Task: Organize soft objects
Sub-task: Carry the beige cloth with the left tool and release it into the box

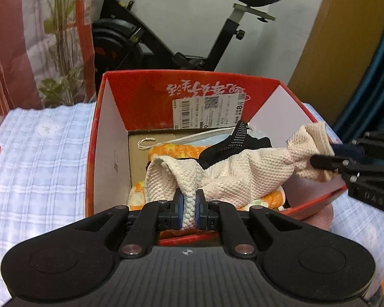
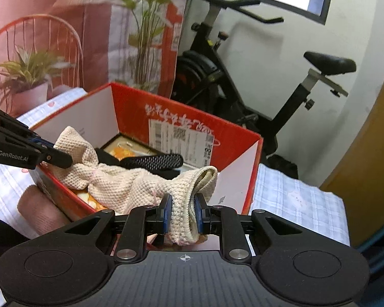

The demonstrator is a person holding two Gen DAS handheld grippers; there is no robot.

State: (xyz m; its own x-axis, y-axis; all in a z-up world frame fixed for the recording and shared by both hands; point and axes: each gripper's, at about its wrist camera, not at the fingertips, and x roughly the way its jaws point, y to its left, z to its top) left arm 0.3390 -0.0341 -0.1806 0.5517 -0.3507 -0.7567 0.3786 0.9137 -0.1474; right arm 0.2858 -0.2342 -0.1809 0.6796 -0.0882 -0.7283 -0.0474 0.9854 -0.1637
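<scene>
A cream knitted cloth (image 1: pixel 243 171) hangs stretched over an open red cardboard box (image 1: pixel 140 89). My left gripper (image 1: pixel 189 204) is shut on one end of the cream cloth (image 2: pixel 120 181), at the box's near edge. My right gripper (image 2: pixel 183 211) is shut on the other end, which is folded between its blue pads. In the left wrist view the right gripper (image 1: pixel 327 161) comes in from the right edge; in the right wrist view the left gripper (image 2: pixel 61 157) comes in from the left. Under the cloth, inside the red box (image 2: pixel 138 105), lie a black dotted item (image 1: pixel 233 140) and an orange patterned fabric (image 1: pixel 176 151).
The box stands on a blue and white checked bedcover (image 1: pixel 38 158). A black exercise bike (image 1: pixel 171 43) stands behind it against a white wall. A pink printed backdrop with plants (image 2: pixel 64 38) is at the left, a wooden door (image 1: pixel 340 46) at the right.
</scene>
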